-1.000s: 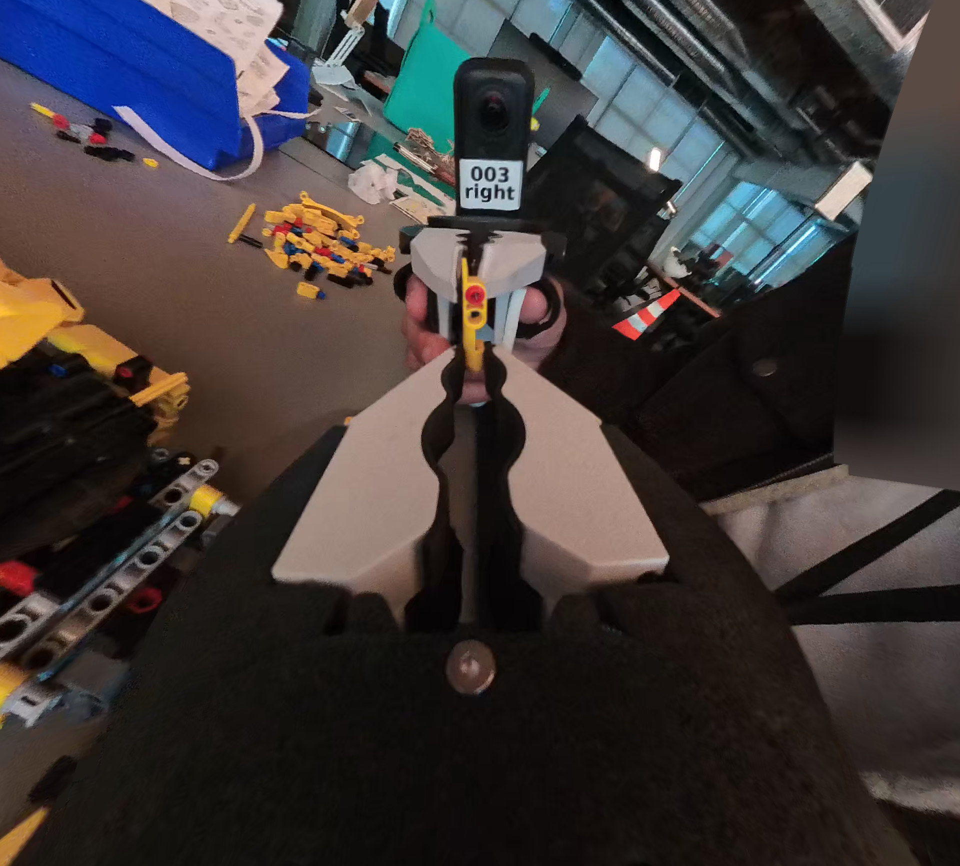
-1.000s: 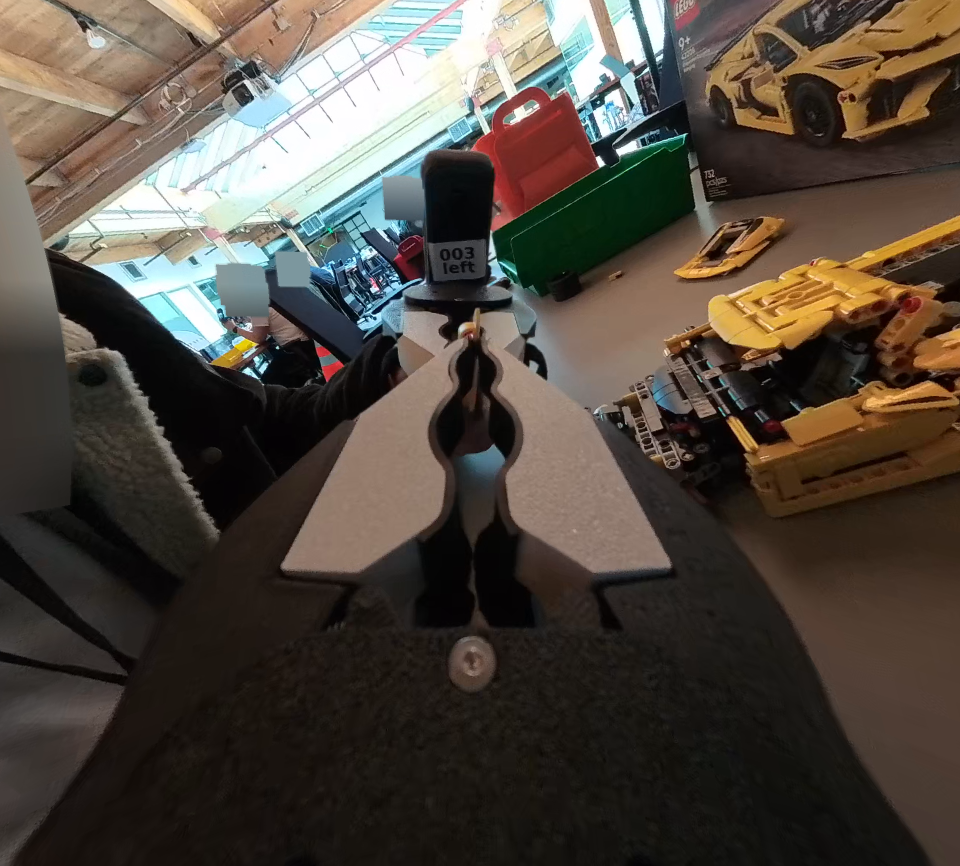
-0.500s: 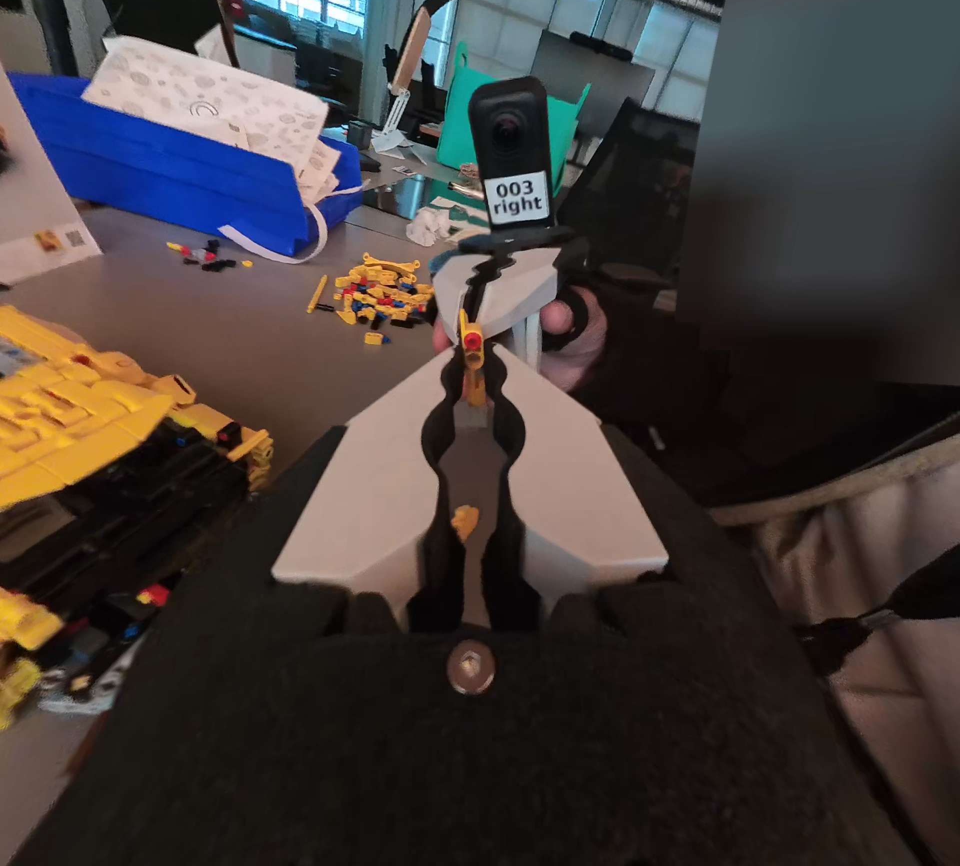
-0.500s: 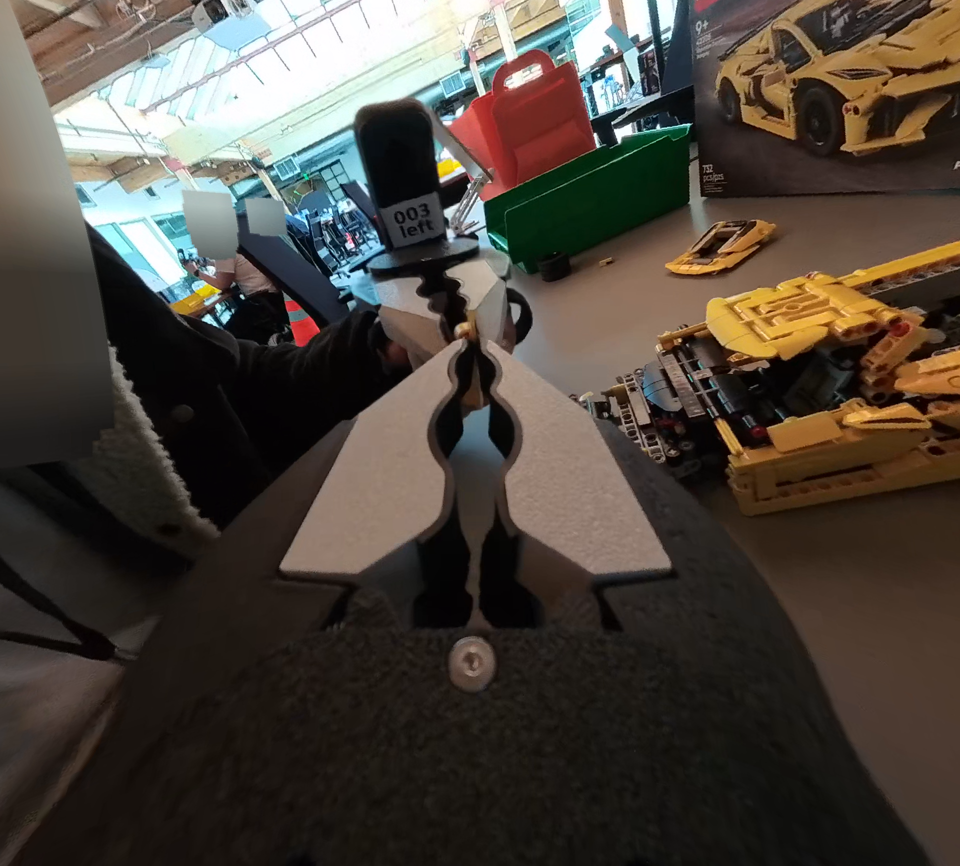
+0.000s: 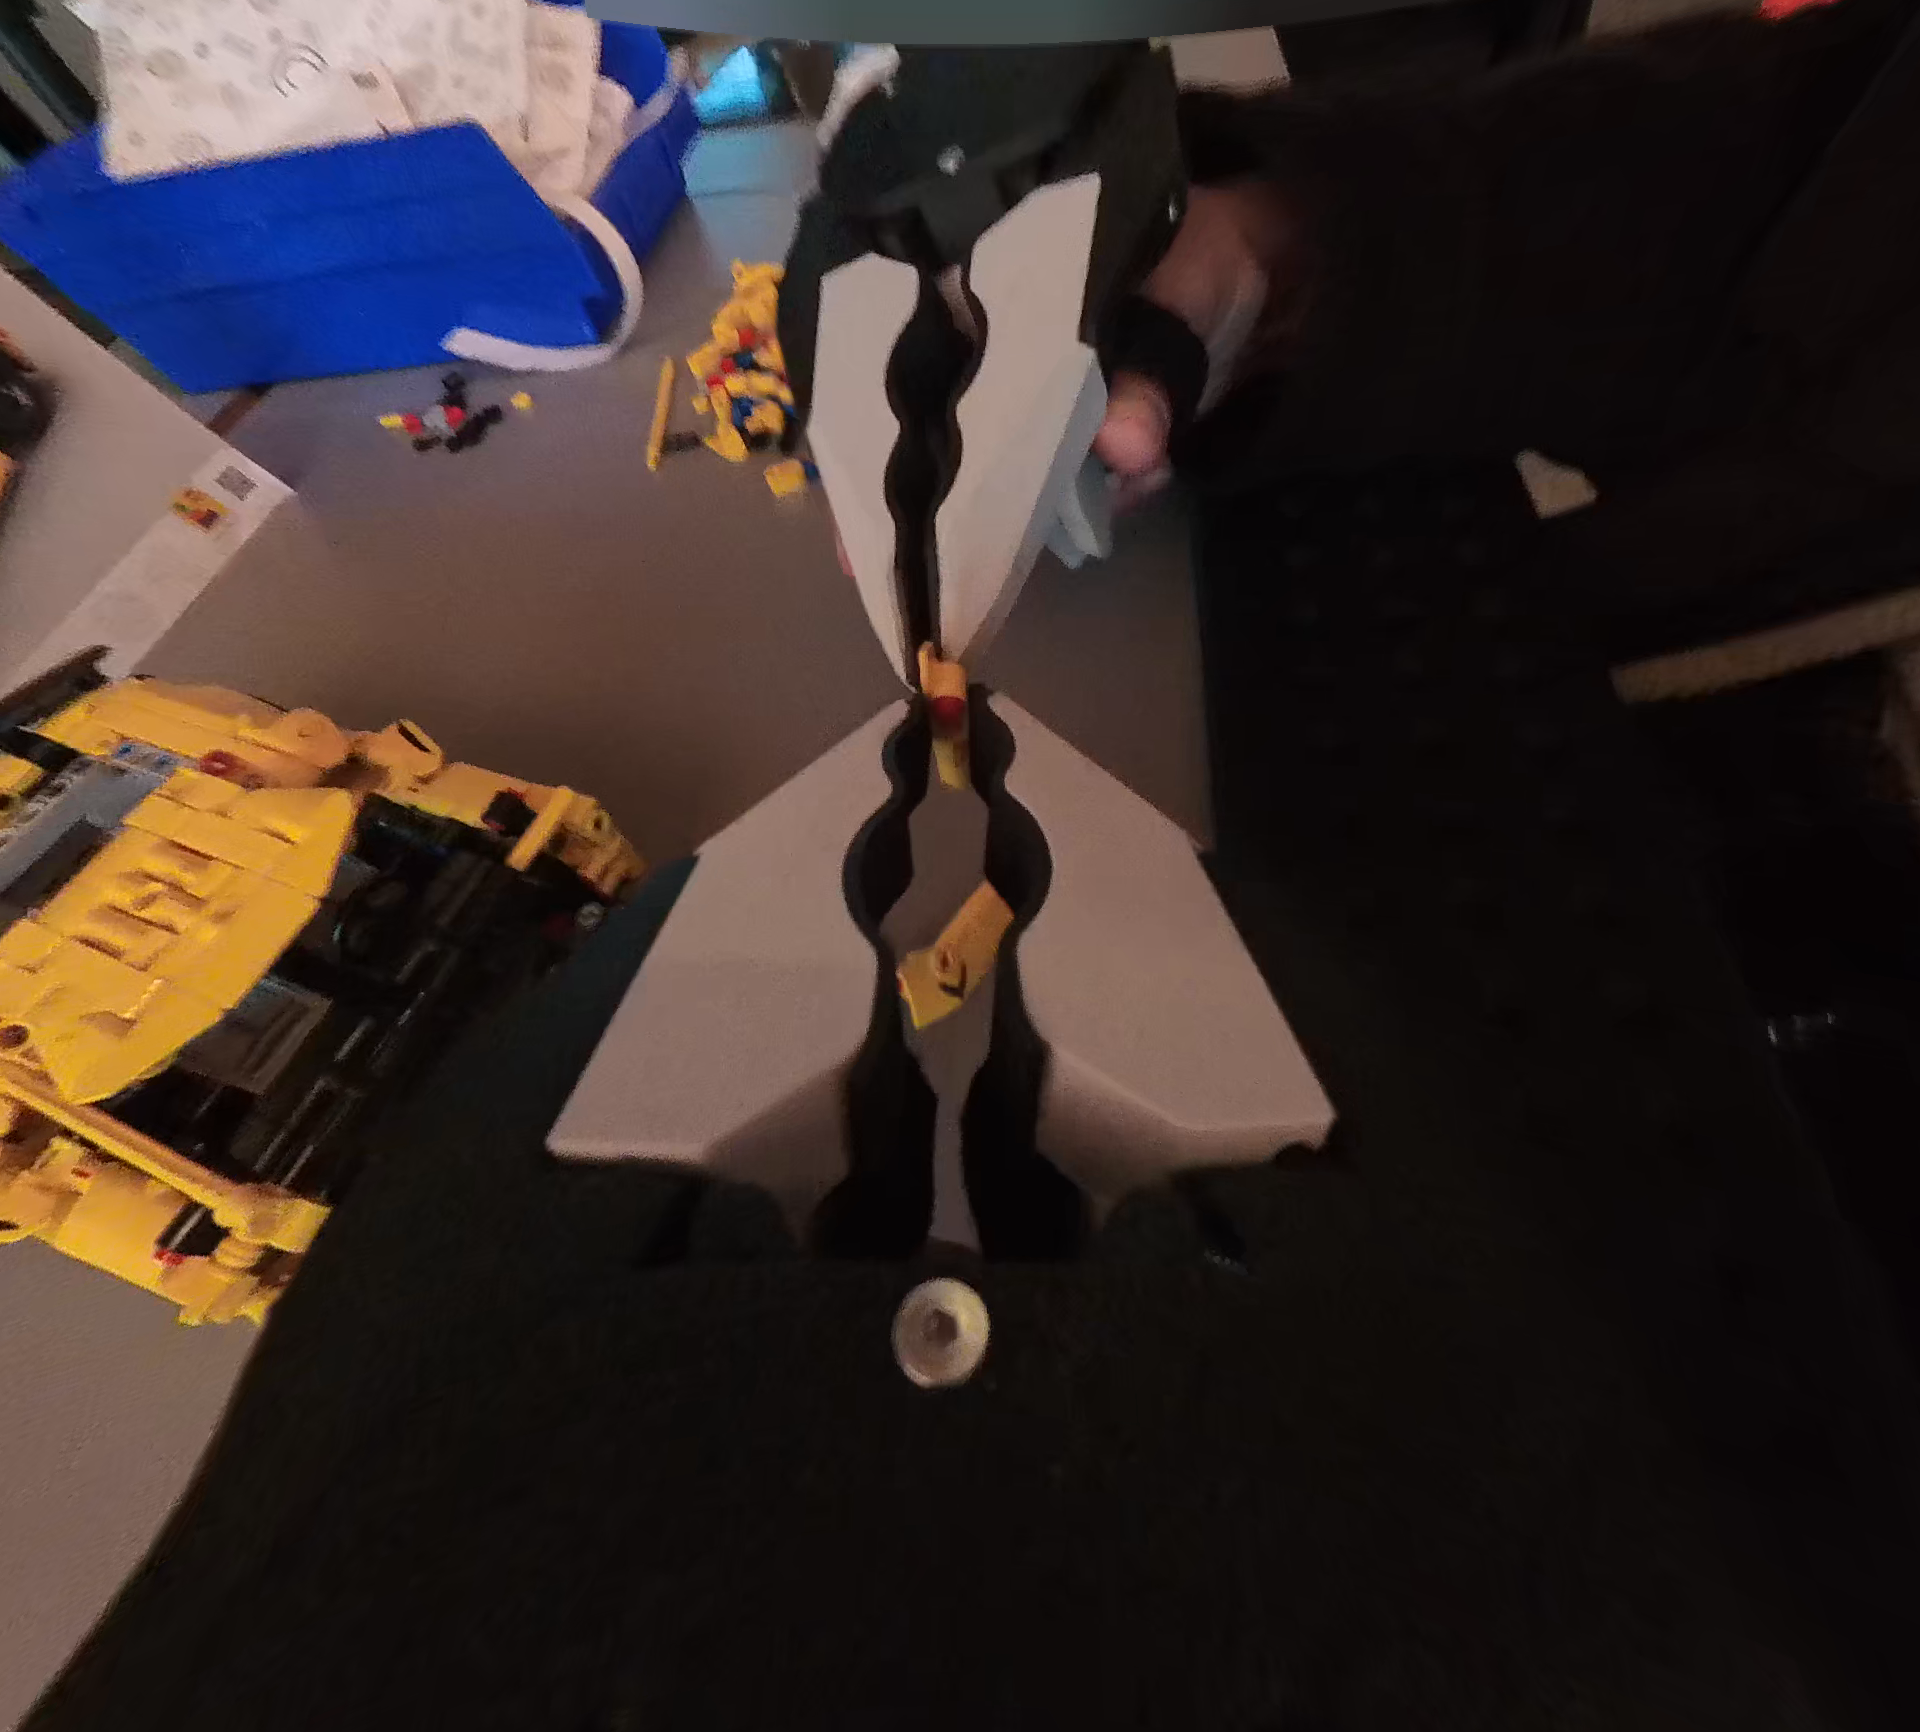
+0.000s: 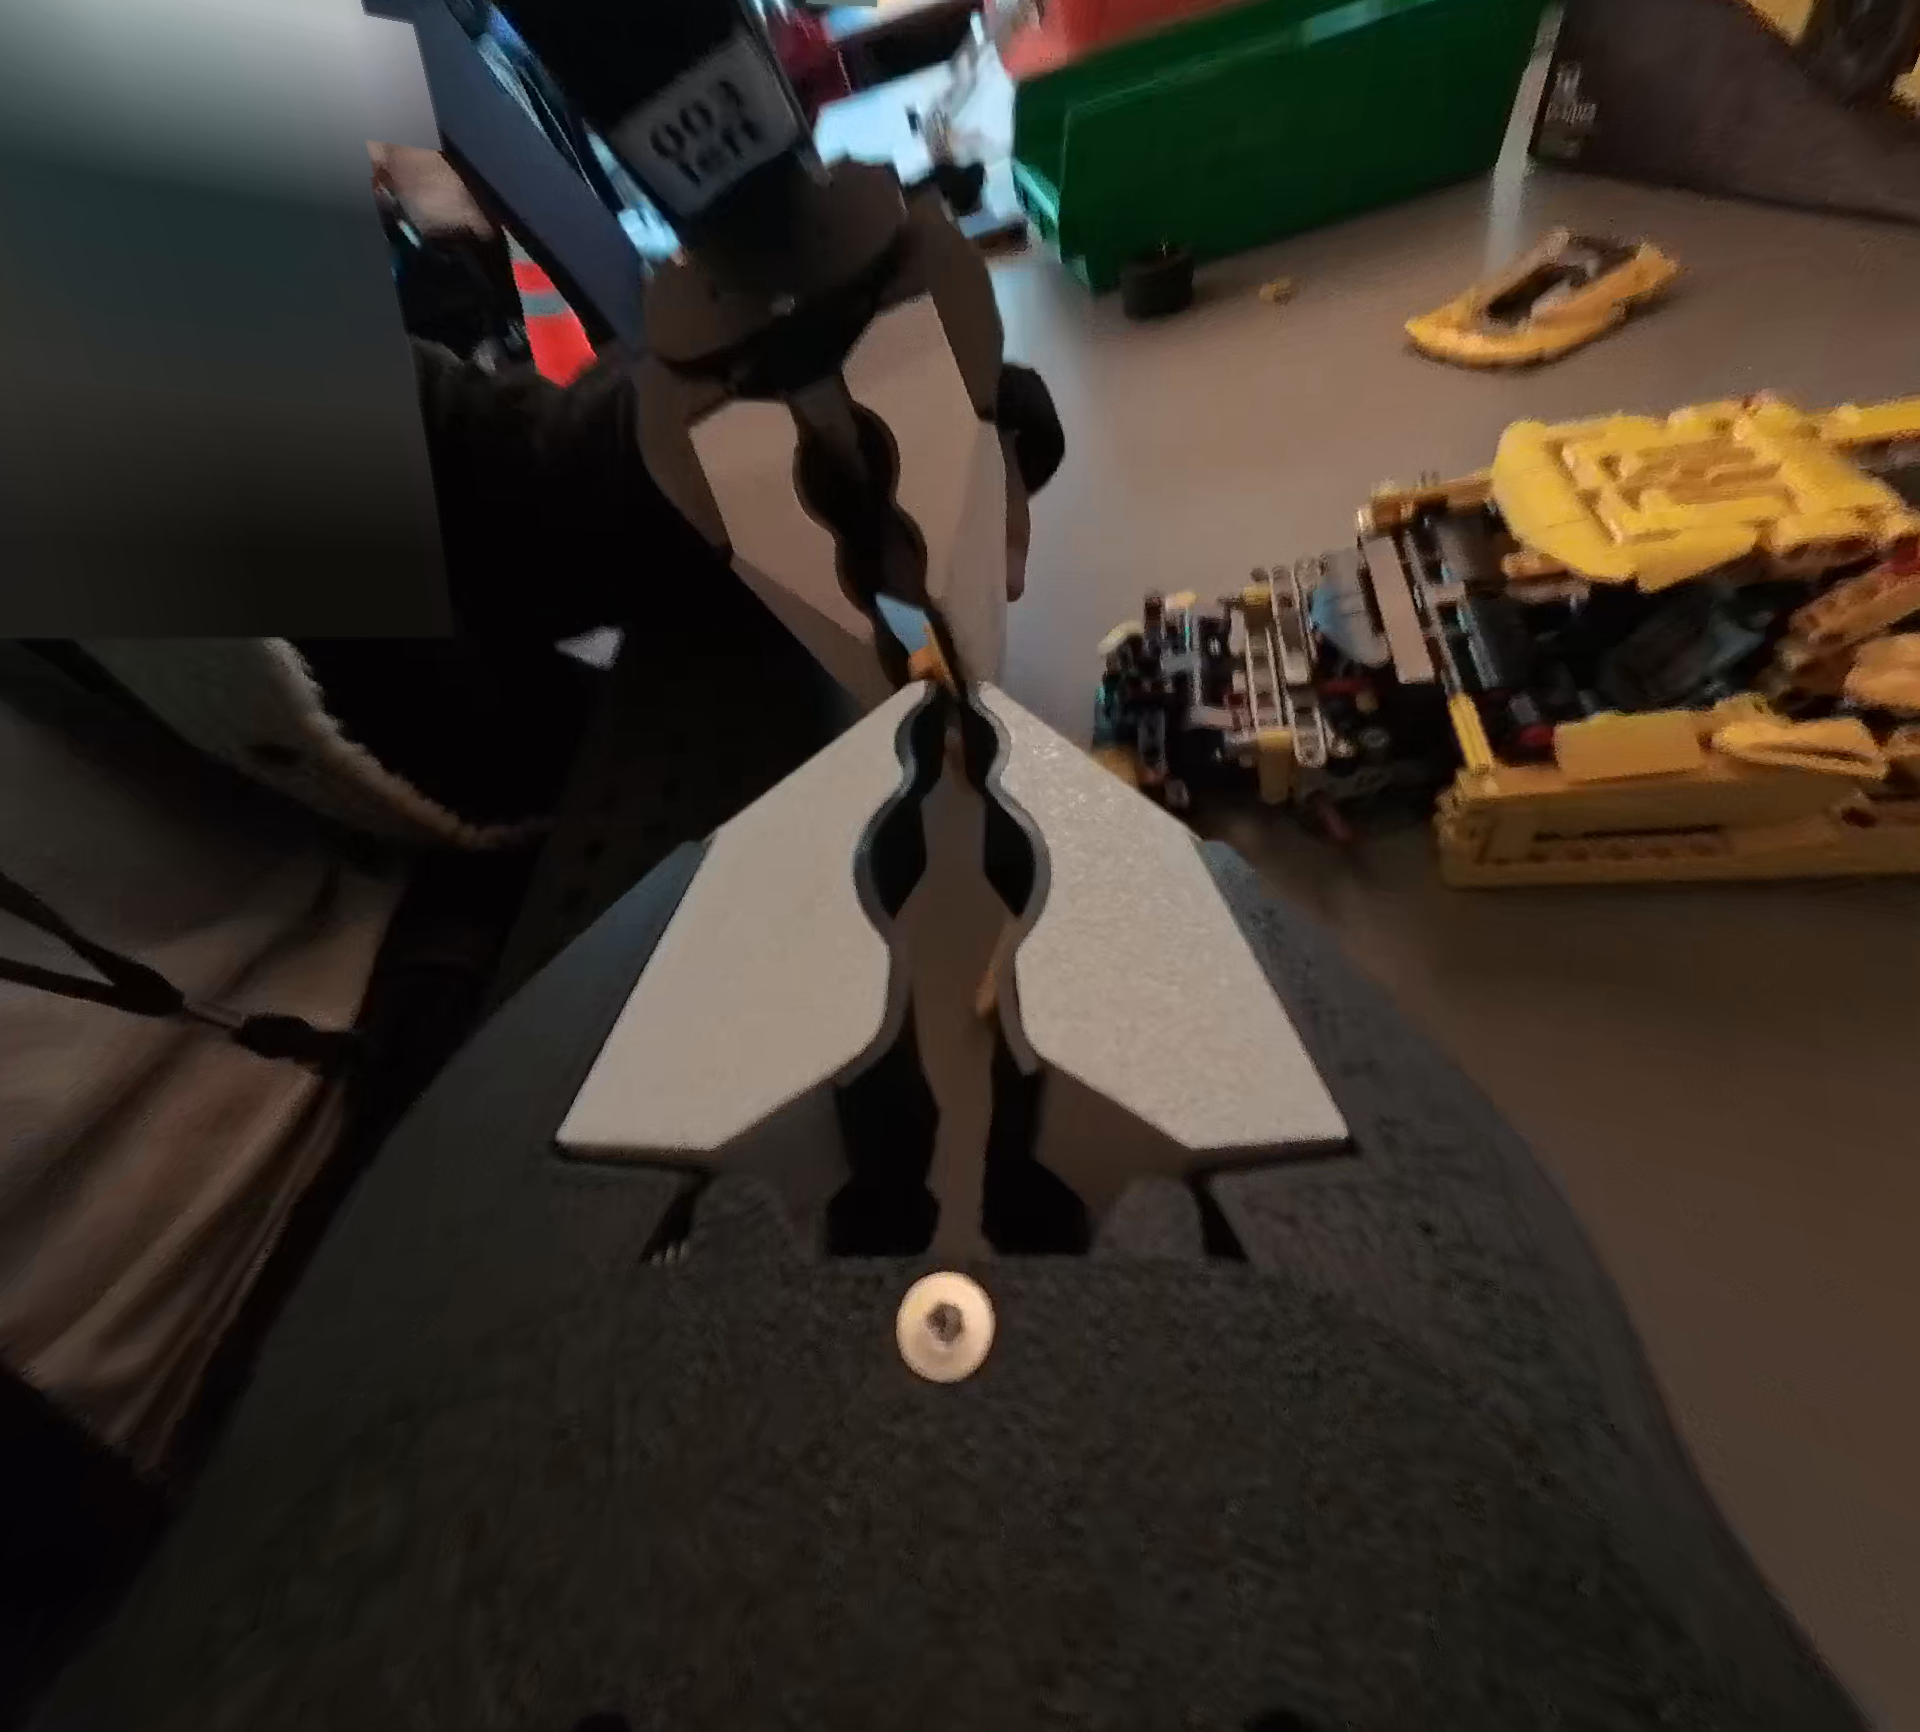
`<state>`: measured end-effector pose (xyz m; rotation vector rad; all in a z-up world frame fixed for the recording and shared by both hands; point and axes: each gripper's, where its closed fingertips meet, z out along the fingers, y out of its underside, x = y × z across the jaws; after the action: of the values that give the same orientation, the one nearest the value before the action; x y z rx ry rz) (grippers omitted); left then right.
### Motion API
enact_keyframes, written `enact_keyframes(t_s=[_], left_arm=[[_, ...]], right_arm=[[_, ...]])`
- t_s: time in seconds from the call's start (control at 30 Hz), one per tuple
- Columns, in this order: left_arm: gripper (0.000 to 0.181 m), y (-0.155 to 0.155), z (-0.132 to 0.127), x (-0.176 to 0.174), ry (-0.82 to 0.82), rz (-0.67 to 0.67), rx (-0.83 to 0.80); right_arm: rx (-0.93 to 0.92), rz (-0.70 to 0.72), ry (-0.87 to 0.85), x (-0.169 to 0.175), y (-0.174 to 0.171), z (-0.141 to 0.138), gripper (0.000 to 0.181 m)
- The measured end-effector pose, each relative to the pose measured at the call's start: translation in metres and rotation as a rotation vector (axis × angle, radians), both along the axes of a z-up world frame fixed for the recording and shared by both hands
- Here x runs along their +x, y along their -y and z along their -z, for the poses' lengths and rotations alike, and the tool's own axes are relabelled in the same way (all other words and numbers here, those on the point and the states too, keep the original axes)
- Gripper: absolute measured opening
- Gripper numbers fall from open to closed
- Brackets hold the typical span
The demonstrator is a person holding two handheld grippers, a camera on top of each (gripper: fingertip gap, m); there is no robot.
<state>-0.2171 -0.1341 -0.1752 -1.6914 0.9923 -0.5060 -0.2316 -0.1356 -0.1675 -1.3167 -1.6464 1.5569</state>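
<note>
left wrist view: the left tool (image 5: 943, 714) is clenched at its tips on a small yellow piece (image 5: 948, 726) with a red pin in it. the right tool (image 5: 935, 643) comes down from above, tip to tip, and its tips pinch the same piece at the upper end. the piece's long axis runs along the line between the two tools, so each one has an end and neither is nearer. a second yellow piece (image 5: 954, 955) sits tilted farther back in the gap between the left tool's fingers (whether it is wedged there or lies below on the counter (image 5: 540, 602), i cannot tell). on the counter to the left lies a yellow brick car (image 5: 208, 903); farther off are a pile of loose bricks (image 5: 743, 373) and a blue bin (image 5: 312, 248).

right wrist view: the right tool (image 6: 948, 695) is closed, meeting the left tool (image 6: 935, 659) tip to tip, with only a sliver of yellow showing at the joint. the car lies well to the right, a green bin (image 6: 1278, 124) beyond it.
</note>
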Motion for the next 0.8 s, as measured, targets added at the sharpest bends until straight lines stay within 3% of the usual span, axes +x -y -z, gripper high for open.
enact_keyframes(t_s=[0.07, 0.2, 0.4, 0.8], left_arm=[[0.005, 0.000, -0.006, 0.000, 0.034, 0.005, 0.002], [0.005, -0.003, 0.014, -0.003, -0.087, -0.021, -0.016], [0.006, -0.003, 0.023, -0.001, -0.126, 0.002, -0.025], [0.005, -0.002, 0.027, 0.000, -0.190, -0.011, 0.004]], right_arm=[[0.003, -0.001, -0.021, 0.000, 0.001, -0.004, 0.002], [0.097, 0.029, 0.064, -0.003, -0.003, 0.015, 0.002], [0.272, 0.104, 0.141, -0.001, -0.018, 0.025, 0.030], [0.331, 0.084, 0.103, -0.002, -0.012, 0.027, 0.022]])
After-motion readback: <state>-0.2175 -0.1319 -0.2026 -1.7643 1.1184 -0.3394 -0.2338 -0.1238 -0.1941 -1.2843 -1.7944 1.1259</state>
